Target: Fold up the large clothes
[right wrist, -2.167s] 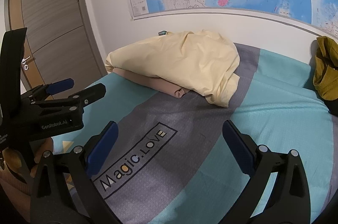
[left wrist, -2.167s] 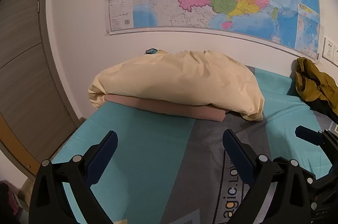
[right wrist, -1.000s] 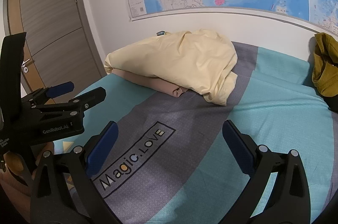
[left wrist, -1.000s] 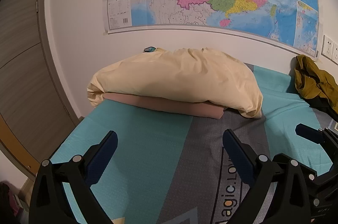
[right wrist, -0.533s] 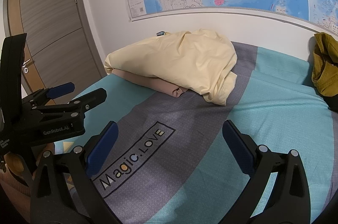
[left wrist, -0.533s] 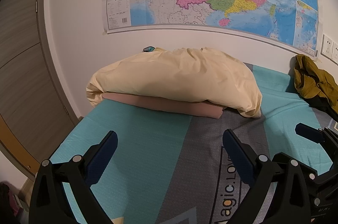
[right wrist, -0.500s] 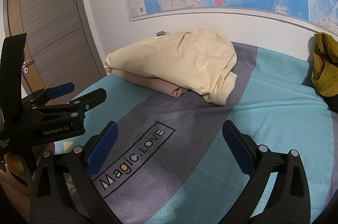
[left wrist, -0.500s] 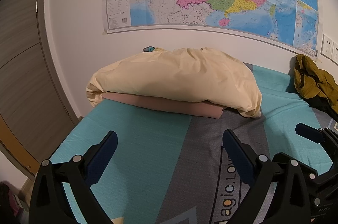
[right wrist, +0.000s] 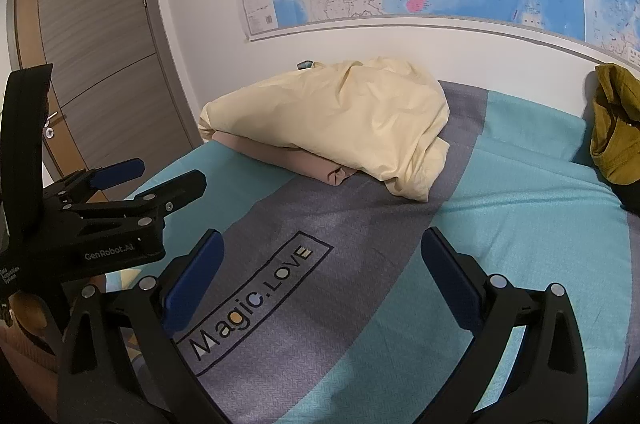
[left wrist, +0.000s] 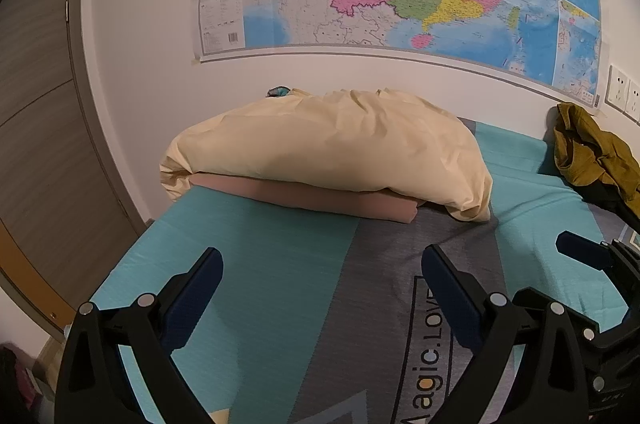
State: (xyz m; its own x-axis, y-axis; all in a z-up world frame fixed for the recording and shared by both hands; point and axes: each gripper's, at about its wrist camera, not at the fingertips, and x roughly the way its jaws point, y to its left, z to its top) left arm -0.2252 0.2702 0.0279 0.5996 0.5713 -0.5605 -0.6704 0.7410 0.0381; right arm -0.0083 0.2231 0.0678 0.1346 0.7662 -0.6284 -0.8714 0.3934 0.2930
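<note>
We hold our left gripper (left wrist: 322, 288) and right gripper (right wrist: 320, 270) spread wide and empty above the bed (left wrist: 280, 264); the cream garment (left wrist: 332, 143) lies heaped on a pink one (left wrist: 320, 197) near the wall; a careless pinch could lift both layers.

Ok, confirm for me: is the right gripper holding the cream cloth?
No: the right gripper hangs open above the bedspread, well short of the cream cloth.

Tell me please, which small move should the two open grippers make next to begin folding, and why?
Probably move the right gripper forward to the loose corner of the cream garment. Both it and the left gripper are open, empty, and short of the pile; the cream piece lies crumpled on top of a folded pink one.
</note>
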